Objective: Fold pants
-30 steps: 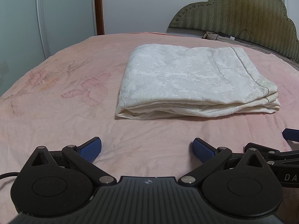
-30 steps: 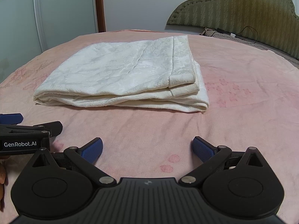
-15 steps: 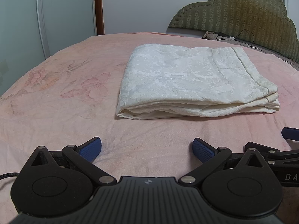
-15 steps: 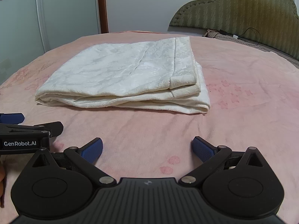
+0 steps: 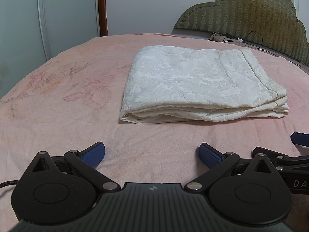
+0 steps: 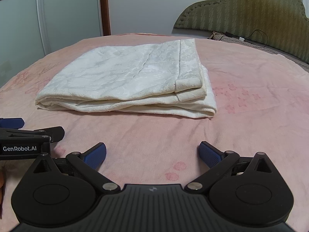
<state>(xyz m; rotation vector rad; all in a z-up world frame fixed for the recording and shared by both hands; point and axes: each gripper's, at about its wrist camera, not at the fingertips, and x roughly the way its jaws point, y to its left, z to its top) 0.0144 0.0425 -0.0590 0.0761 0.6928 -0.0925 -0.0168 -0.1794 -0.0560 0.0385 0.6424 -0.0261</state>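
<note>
Looks done to me: pants (image 5: 200, 85) sit folded in a neat stack mid-bed (image 5: 58, 116), so I've got both the left claw (image 5: 151, 152) and right claw (image 6: 152, 152) wide open, empty, parked just short of them.

In the right wrist view, white lettering reading "GenRobot.AI" stands on the black side of the left gripper (image 6: 13, 122), at the left edge of the picture. In the left wrist view, the pale letters "DA" show on the black body of the right gripper (image 5: 300, 138) at the right edge, where the frame cuts the word off. A small round emblem sits on each camera's own ribbed black housing, but it carries no readable text.
</note>
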